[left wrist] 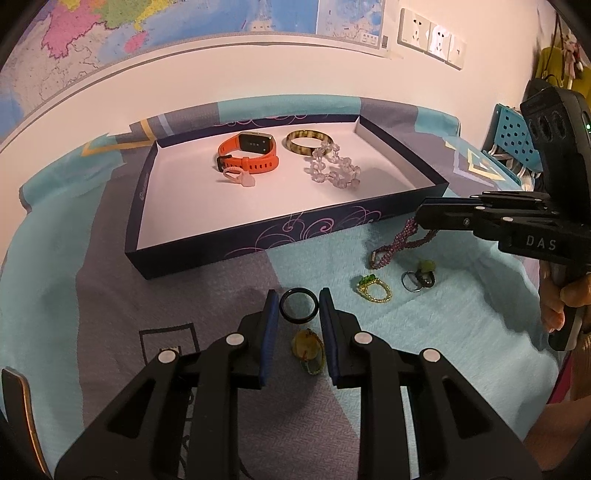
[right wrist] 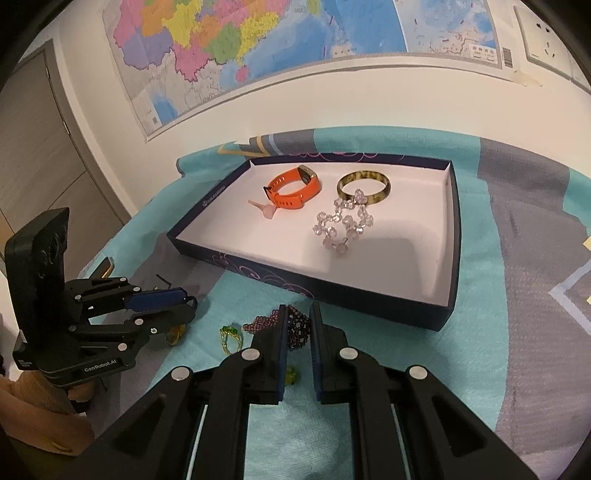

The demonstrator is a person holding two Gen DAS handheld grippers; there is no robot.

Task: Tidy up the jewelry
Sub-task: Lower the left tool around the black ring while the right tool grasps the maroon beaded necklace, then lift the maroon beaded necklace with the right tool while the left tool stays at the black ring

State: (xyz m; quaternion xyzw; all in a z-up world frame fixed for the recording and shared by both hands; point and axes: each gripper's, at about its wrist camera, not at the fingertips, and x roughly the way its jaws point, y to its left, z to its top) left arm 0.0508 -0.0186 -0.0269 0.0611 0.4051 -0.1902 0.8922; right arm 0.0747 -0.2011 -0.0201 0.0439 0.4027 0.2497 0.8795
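Left claw point(left wrist: 298, 301) low over the teal-and-grey cloth point(left wrist: 443, 325), blue pads point(left wrist: 271, 325) either side of a black ring point(left wrist: 299, 304) without visibly pressing it; yellowish pendant point(left wrist: 308, 349) further back between the arms. Right claw point(left wrist: 424, 216) reaching in from the right, tips closed on a purple beaded bracelet point(left wrist: 391, 247). Nearby on the cloth: green-stoned gold ring point(left wrist: 373, 290), dark ring point(left wrist: 415, 280) with a green bead point(left wrist: 426, 265) beside it. Beyond, dark box lid point(left wrist: 207, 254), white inside, holding orange watch point(left wrist: 249, 153), amber bangle point(left wrist: 308, 142), clear bead bracelet point(left wrist: 334, 166), small pink piece point(left wrist: 240, 179). Map point(left wrist: 110, 33) and sockets point(left wrist: 430, 37) on the wall.
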